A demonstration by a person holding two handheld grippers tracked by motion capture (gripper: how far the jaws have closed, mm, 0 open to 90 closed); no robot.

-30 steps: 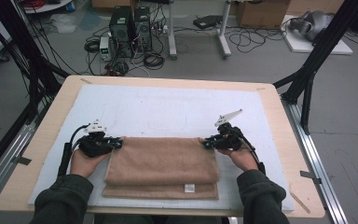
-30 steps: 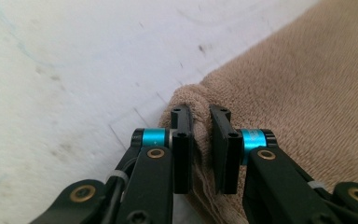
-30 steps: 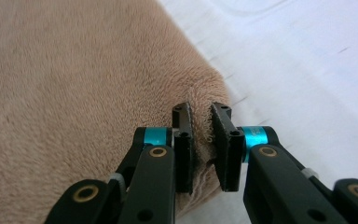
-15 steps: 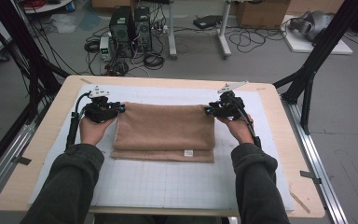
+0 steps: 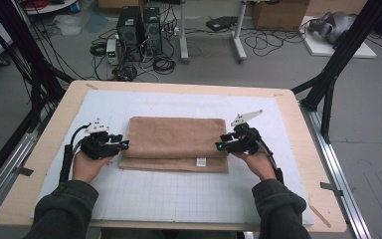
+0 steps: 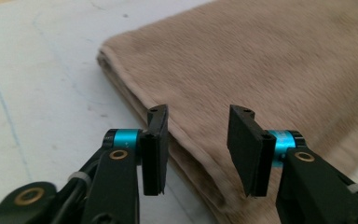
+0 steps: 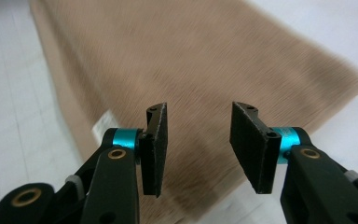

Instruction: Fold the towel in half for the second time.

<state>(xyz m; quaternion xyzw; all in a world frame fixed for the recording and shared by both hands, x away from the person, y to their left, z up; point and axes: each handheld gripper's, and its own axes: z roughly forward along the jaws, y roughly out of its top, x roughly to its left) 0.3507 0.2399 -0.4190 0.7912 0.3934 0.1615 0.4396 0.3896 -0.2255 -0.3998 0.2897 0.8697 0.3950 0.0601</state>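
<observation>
A folded tan towel (image 5: 174, 142) lies flat in the middle of the white gridded mat (image 5: 179, 199), with a small white label (image 5: 200, 161) on its near edge. My left gripper (image 5: 122, 145) rests at the towel's left end and my right gripper (image 5: 219, 146) at its right end, each in a hand. In the left gripper view the gripper (image 6: 199, 112) stands open over the towel's (image 6: 261, 70) folded corner without pressing it. In the right gripper view the gripper (image 7: 200, 107) is open above the towel (image 7: 191, 60). Both pairs of jaws have just been opening, and nothing is gripped between them.
The mat covers a light wooden table (image 5: 45, 164) with metal rails along its sides. Black frame legs (image 5: 328, 84) stand at the far corners. On the floor beyond are computer towers (image 5: 139, 30) and loose cables.
The towel, earlier near the front edge and held at both ends, now lies farther up the mat. Both hands have drawn back toward the person and both grippers have opened off it.
</observation>
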